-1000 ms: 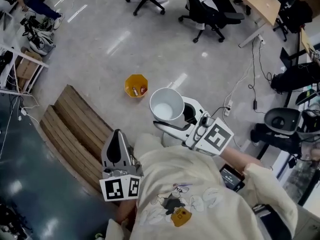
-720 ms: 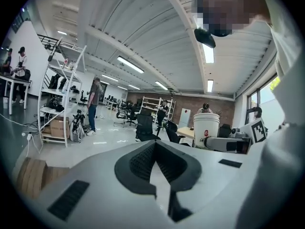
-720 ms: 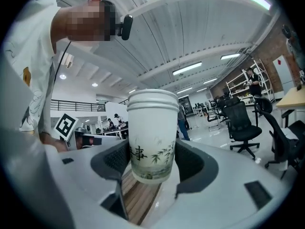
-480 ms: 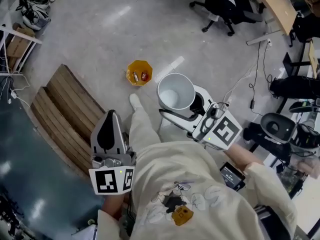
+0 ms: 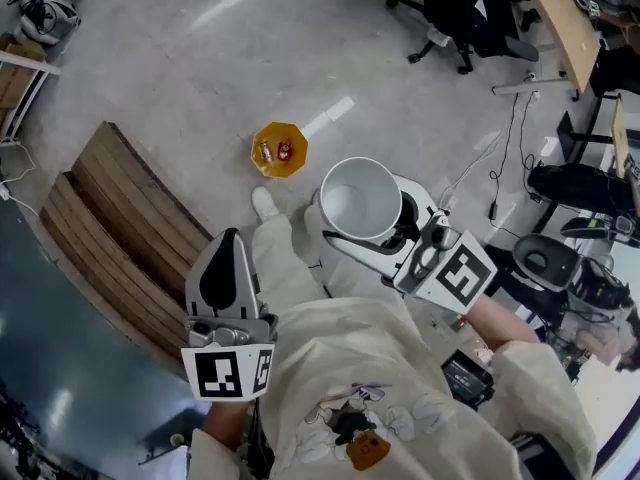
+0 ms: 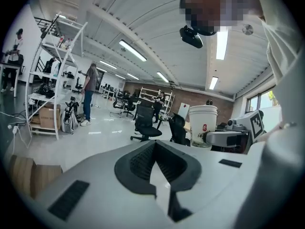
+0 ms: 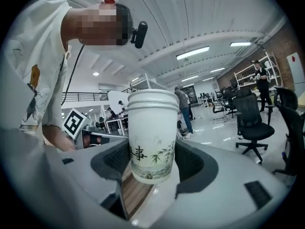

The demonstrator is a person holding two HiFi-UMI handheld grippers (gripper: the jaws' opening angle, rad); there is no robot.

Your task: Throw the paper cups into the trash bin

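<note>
A white paper cup [image 5: 360, 200] with dark print stands upright, mouth up and empty, in my right gripper [image 5: 372, 230], whose jaws are shut on its lower half. In the right gripper view the cup [image 7: 151, 135] fills the space between the jaws of my right gripper [image 7: 150, 168]. A small yellow bin [image 5: 279, 150] with a few bits inside sits on the floor, ahead and left of the cup. My left gripper [image 5: 226, 268] hangs at the person's left side, shut and holding nothing. The left gripper view shows my left gripper [image 6: 159, 173] closed, with the cup [image 6: 202, 125] off to the right.
A wooden slatted bench [image 5: 120, 233] lies on the floor to the left. The person's leg and white shoe [image 5: 264, 203] are just below the bin. Office chairs [image 5: 460, 8] and a desk [image 5: 560, 13] stand at the far right, with cables [image 5: 495, 183] on the floor.
The person has stepped forward: a leg and shoe now show near the yellow bin. The right gripper has moved a little right, still holding the cup. The left gripper stays shut.
</note>
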